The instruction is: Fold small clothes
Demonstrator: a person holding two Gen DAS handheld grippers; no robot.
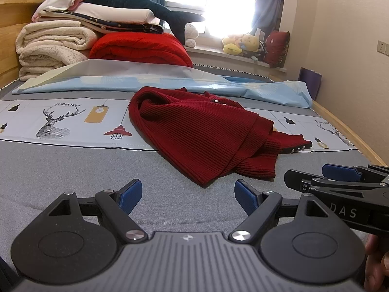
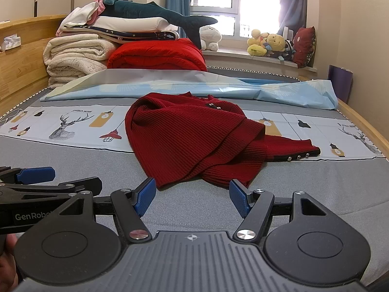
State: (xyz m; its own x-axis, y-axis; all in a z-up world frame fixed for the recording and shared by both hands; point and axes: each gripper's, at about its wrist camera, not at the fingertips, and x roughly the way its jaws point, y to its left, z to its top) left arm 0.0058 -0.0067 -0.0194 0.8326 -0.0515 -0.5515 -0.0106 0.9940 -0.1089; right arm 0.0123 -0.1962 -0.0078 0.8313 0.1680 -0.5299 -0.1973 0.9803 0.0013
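A dark red ribbed knit sweater (image 1: 199,131) lies crumpled on the grey bed, one sleeve with a black buttoned cuff (image 1: 299,148) stretched to the right. It also shows in the right wrist view (image 2: 192,141). My left gripper (image 1: 188,197) is open and empty, just short of the sweater's near corner. My right gripper (image 2: 192,194) is open and empty, its blue pads almost at the sweater's near hem. Each gripper shows side-on in the other's view, the right gripper (image 1: 340,177) and the left gripper (image 2: 36,177).
A printed deer sheet (image 1: 60,121) and a light blue sheet (image 1: 170,82) lie across the bed. Folded blankets (image 1: 53,46), a red quilt (image 1: 138,48) and a shark plush (image 1: 145,4) are stacked at the head. A wooden bed rail (image 1: 350,131) runs on the right.
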